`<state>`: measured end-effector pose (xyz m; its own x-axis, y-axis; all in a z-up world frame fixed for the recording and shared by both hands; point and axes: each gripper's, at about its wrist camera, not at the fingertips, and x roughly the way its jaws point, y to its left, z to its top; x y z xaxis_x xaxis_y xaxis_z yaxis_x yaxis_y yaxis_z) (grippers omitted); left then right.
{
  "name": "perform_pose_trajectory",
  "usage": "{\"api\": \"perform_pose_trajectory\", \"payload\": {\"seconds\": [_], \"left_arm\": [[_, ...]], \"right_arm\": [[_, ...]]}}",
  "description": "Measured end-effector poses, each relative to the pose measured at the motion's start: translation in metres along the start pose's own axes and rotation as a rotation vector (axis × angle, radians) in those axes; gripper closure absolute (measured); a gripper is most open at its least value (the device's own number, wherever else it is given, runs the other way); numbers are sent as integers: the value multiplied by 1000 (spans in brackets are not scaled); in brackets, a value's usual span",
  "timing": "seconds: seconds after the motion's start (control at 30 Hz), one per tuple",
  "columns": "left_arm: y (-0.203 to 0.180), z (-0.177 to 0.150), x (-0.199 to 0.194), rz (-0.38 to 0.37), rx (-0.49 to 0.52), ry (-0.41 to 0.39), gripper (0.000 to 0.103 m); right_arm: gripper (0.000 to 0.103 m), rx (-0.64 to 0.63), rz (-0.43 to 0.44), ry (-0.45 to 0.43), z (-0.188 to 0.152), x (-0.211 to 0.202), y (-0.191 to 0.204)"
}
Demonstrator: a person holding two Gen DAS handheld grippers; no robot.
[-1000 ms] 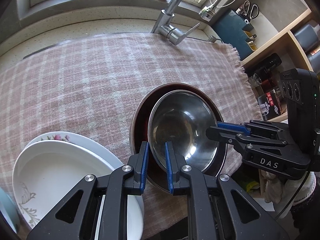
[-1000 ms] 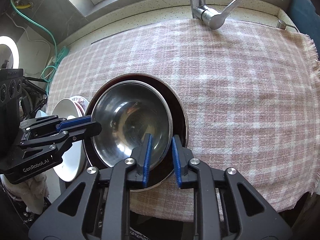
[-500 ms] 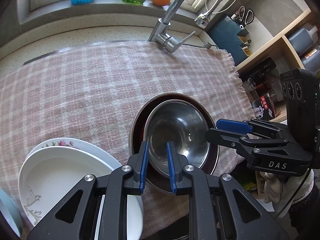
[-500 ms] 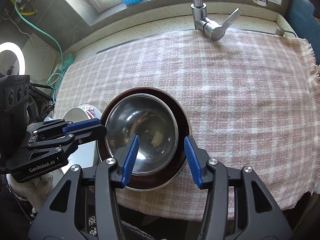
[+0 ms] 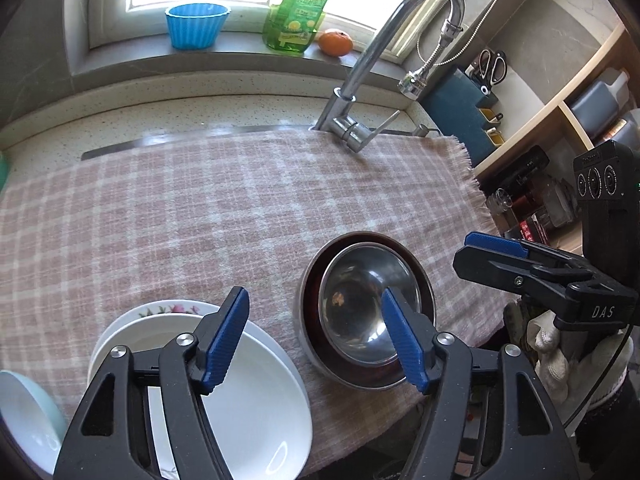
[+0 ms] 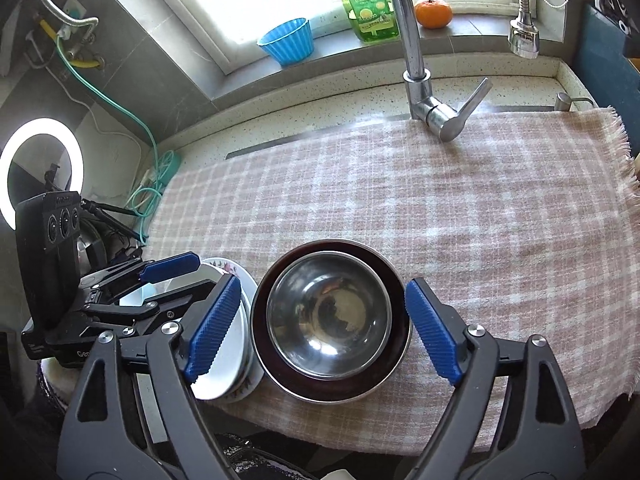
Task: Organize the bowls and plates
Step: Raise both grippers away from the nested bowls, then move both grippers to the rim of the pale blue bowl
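Note:
A steel bowl (image 5: 360, 304) (image 6: 328, 316) sits nested inside a larger dark-lined bowl (image 5: 308, 320) (image 6: 396, 288) on the pink plaid cloth (image 5: 180, 220) (image 6: 460, 208). To its left lies a stack of white plates (image 5: 248, 400) (image 6: 224, 376), the lower one flower-patterned. My left gripper (image 5: 316, 338) is open and empty, raised above the gap between plates and bowls. My right gripper (image 6: 324, 328) is open and empty, raised above the bowls. Each gripper shows in the other's view (image 5: 520, 264) (image 6: 156, 280).
A pale blue bowl (image 5: 24, 416) sits at the far left edge. A tap (image 5: 360, 92) (image 6: 416, 60) stands behind the cloth. On the sill are a blue cup (image 5: 196, 24), a green soap bottle (image 5: 300, 8) and an orange (image 5: 336, 42). Shelves (image 5: 560, 120) stand at right.
Both grippers let go of the steel bowl's rim, opened wide and pulled up and back. The steel bowl now rests inside the dark bowl.

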<state>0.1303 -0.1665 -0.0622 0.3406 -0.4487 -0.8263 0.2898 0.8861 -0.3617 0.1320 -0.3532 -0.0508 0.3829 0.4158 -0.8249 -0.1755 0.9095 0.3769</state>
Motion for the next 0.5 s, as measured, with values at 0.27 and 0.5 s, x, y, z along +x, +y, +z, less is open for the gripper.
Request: {"api": "perform_pose_trajectory", "payload": {"seconds": [0.27, 0.5], "left_arm": [[24, -2, -27, 35, -39, -53, 35], [60, -11, -64, 86, -109, -128, 35]], "right_arm": [[11, -16, 36, -31, 7, 4, 20], [7, -59, 75, -52, 12, 13, 53]]}}
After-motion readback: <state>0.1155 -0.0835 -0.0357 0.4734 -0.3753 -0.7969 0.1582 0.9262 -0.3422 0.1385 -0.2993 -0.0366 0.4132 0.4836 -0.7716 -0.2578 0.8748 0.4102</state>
